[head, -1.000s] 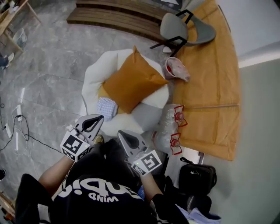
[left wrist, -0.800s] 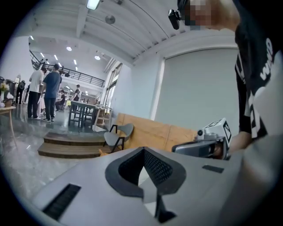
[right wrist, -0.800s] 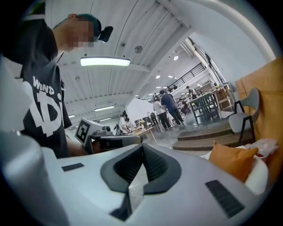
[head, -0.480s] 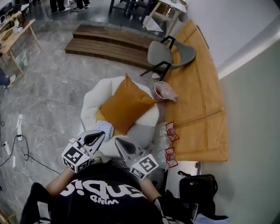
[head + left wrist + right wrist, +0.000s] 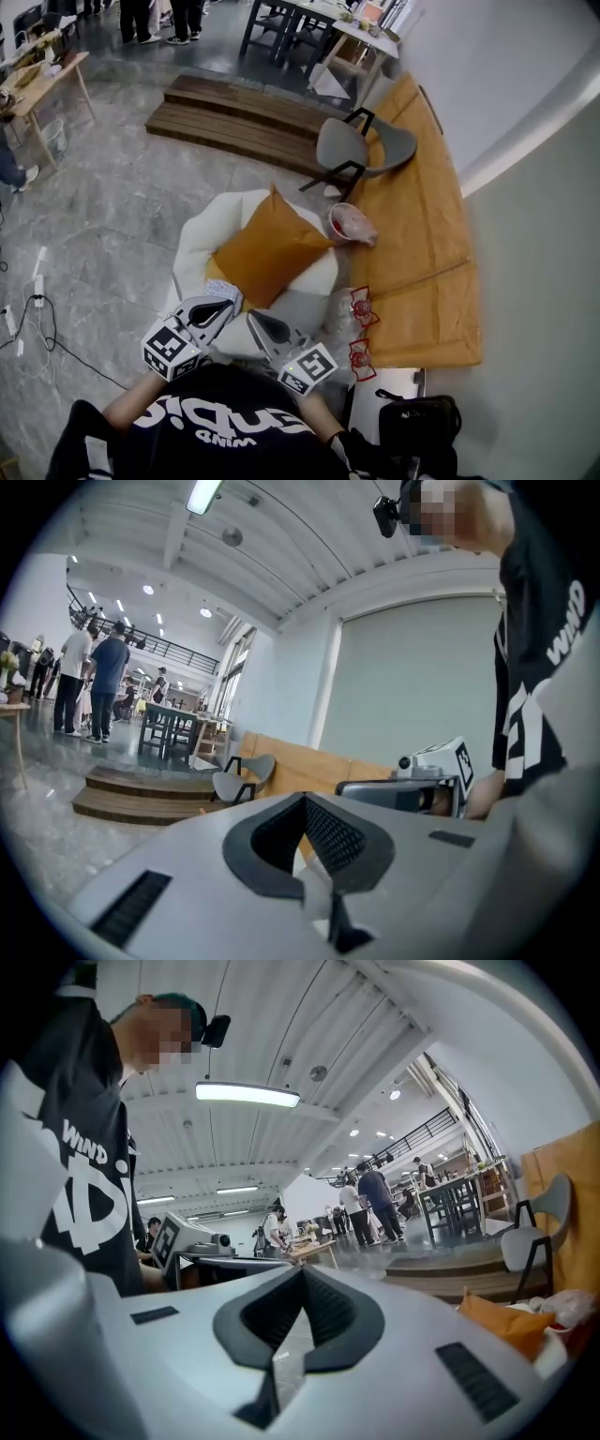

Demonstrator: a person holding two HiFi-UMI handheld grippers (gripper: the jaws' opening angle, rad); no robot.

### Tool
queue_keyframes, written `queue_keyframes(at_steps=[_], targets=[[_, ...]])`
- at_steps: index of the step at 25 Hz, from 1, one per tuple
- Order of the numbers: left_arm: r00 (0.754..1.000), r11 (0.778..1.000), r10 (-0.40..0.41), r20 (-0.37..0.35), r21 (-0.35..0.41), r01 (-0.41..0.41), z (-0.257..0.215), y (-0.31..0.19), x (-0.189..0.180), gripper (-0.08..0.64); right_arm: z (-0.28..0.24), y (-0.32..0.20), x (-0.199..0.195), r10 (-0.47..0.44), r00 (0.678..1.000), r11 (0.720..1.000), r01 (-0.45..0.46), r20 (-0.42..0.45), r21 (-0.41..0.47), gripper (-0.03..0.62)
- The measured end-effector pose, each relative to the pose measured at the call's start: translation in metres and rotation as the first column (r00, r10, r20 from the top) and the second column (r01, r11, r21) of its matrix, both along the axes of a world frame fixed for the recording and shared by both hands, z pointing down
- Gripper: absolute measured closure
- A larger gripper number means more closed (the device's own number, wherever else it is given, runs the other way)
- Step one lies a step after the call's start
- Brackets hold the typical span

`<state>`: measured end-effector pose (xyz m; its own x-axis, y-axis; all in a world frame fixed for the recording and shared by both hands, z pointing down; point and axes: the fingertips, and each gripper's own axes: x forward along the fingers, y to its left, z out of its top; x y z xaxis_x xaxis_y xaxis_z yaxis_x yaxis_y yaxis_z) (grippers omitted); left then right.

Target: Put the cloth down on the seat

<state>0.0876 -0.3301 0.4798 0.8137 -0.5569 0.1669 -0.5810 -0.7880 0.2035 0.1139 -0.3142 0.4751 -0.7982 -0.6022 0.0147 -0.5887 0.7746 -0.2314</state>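
Your cloth (image 5: 231, 291) lies on the white seat (image 5: 195, 246), at the orange cushion's (image 5: 272, 248) seven o'clock, mostly hidden behind your left gripper (image 5: 225, 307). Its jaws are together and empty. Your right gripper (image 5: 254, 320), at its three o'clock, is likewise closed on nothing.

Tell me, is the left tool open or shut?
Shut. The left tool has its jaws pressed together, with nothing between them.

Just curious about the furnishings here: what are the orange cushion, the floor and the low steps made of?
Cushion: looks like matte woven fabric, with soft creases and no shine. Floor: probably polished stone or stone-look tile, given the grey veining and glare. Steps: apparently dark wood planks, showing long board lines.
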Motion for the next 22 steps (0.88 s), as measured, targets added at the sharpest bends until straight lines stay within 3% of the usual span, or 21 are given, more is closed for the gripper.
queue_keyframes(at_steps=[16,22], targets=[[1.0,1.0,0.015,0.008,-0.025,-0.015,0.005,0.01,0.0,0.554,-0.002,0.008,-0.005,-0.022,1.0,1.0,0.022,0.003,0.008,0.573],[0.999,0.999,0.023,-0.028,-0.032,-0.024,0.001,0.016,-0.003,0.554,-0.004,0.015,-0.007,-0.024,1.0,1.0,0.024,0.003,-0.002,0.573]])
